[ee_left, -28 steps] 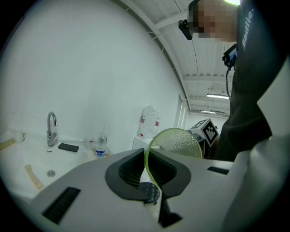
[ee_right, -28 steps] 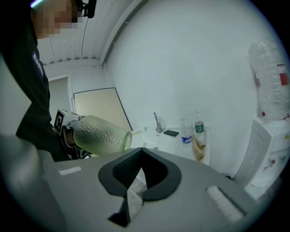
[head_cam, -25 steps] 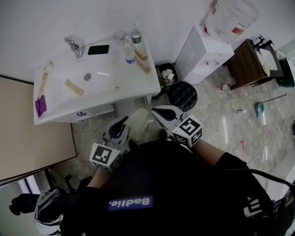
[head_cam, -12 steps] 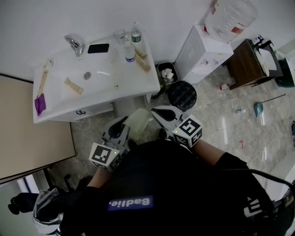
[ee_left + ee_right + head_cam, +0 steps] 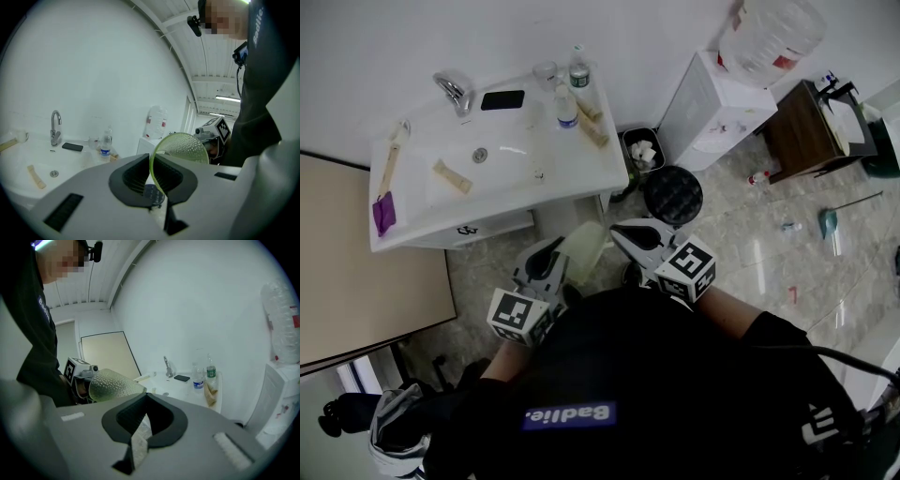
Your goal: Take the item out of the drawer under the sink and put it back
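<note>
- Head view: a person stands before a white sink, holding a pale green bowl in the air between two hand-held grippers, just in front of the cabinet below the basin.
- The left gripper pinches the bowl's thin rim. In the left gripper view the green edge runs down between its ribbed pads, which sit close together on it.
- The right gripper meets the opposite side. In the right gripper view its jaws are drawn almost together where the dimpled wall reaches them, apparently nipping that edge too.
- The drawer front under the sink looks pushed in, though the steep angle leaves this uncertain.
- On the counter are a faucet, a black phone and a water bottle.
- Progress, as judged: the item appears to be out of the drawer and in hand, so the first half looks done. Returning it to the drawer is not yet done.
</note>
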Tool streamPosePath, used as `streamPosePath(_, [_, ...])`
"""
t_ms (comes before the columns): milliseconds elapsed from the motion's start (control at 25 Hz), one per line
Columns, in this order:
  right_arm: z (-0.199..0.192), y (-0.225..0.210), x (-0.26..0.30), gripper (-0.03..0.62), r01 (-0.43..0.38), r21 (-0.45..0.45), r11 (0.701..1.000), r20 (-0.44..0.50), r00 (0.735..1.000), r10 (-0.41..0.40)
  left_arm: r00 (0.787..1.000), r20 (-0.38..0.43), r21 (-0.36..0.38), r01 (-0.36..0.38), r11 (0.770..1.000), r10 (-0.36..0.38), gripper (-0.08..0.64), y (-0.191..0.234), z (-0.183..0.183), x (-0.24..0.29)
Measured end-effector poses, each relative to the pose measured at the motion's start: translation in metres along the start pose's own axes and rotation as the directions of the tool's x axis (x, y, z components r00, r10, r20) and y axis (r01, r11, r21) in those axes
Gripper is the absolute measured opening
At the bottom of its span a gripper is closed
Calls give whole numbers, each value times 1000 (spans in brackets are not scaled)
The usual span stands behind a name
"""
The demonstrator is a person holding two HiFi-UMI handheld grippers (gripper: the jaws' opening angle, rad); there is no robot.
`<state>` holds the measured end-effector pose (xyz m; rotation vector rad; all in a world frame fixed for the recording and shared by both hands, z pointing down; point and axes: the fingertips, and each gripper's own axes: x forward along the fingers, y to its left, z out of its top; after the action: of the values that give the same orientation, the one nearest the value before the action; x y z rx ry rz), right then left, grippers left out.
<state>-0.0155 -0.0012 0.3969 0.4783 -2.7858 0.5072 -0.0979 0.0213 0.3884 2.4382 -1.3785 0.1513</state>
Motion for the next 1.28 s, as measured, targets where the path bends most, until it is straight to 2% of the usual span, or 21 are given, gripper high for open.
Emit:
streamPosePath(440, [-8, -6, -11, 2, -9, 27, 1000, -19, 1000, 9, 994, -105, 22, -36, 999, 38, 23, 19, -36, 20])
streamPosePath(640, [-14, -13, -17, 2, 5, 43, 999, -30, 1000, -4, 983, -173, 66, -48, 997, 59, 23, 34, -64, 36])
streamPosePath(760, [-21, -15, -19, 2, 9, 49, 999, -38, 999, -7, 974, -212, 59, -68, 996, 79, 23, 48, -82, 44])
streamPosePath(1040, [-36, -23, -27, 2, 37, 75, 996, -62, 998, -33, 948, -294, 14, -119, 993, 118, 23, 81, -131, 59])
streamPosePath(1280, [-48, -29, -36, 2, 70, 81, 994, -88, 994, -63, 902, -406, -48, -180, 983, 145, 23, 113, -196, 78])
